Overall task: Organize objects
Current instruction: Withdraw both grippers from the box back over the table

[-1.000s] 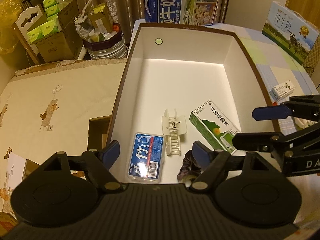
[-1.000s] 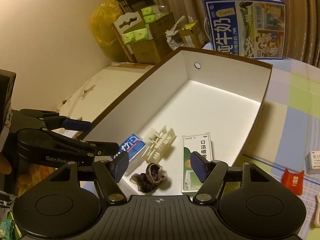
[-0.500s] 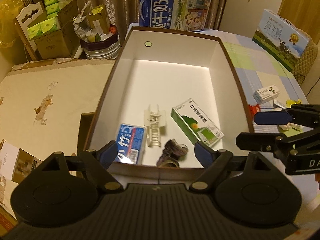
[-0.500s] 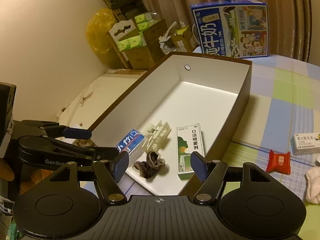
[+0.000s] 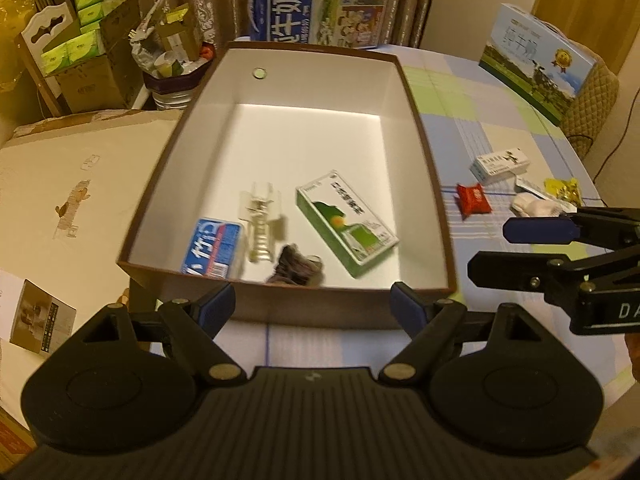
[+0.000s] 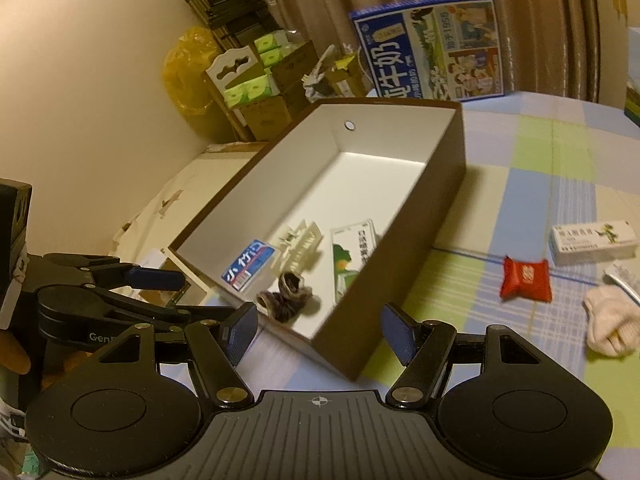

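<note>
- Cardboard cartons with green tissue packs stand far left, beyond the worktop.
- Left gripper hovers just short of the near wall of the brown box; its fingers have just been spreading and stand apart with nothing between them.
- Inside the white-lined box, along the near end from left to right: a blue card pack, a cream hair claw, a dark scrunchie and a green-and-white spray carton, which lies flat and angled.
- The box's far half is bare white floor.
- A big blue milk case stands upright behind the box.
- Right gripper hangs over the box's near corner, fingers parted and holding nothing.
- On the checked cloth right of the box lie a red sachet, a white medicine carton, a cream sock and a yellow wrapper, all apart from the box.
- A second milk case sits at the far right edge.
</note>
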